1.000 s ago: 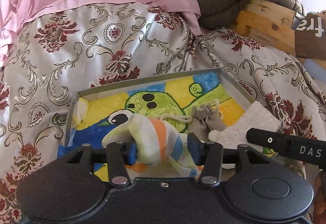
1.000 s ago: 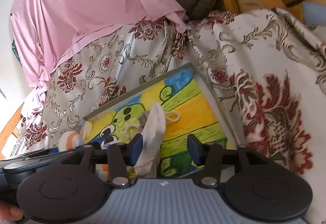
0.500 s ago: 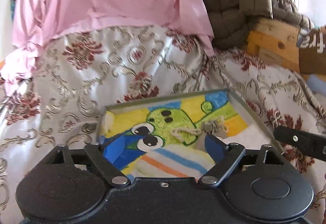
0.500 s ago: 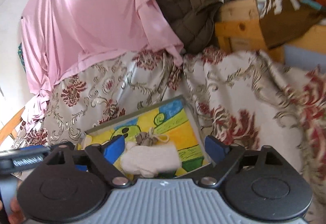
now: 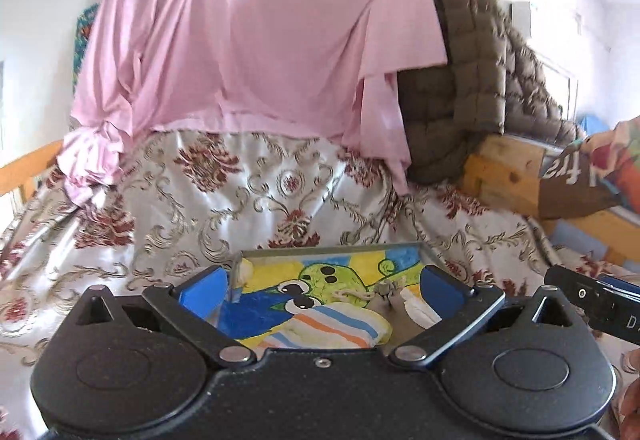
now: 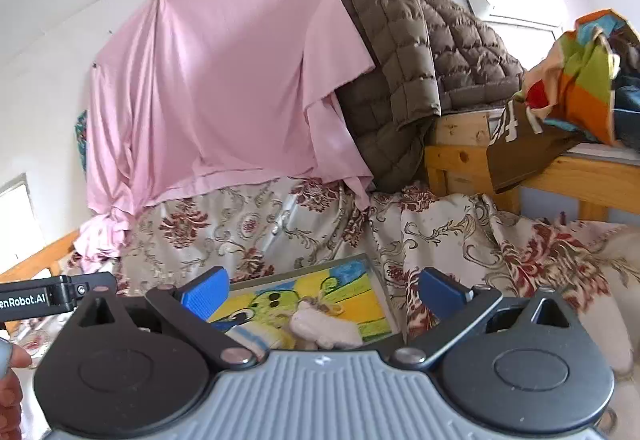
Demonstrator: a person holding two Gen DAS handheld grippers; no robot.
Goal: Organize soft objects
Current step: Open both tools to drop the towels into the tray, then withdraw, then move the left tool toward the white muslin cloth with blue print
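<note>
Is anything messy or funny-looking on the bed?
Nothing looks spilled or broken. The striped sock and white cloth lie loose and a bit rumpled in the painted tray. The tray sits crooked on the flowery bedspread.

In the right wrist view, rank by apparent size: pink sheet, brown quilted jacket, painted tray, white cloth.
1. pink sheet
2. brown quilted jacket
3. painted tray, partly hidden by the gripper
4. white cloth

The tray is nearer the camera, so true sizes are unsure.
</note>
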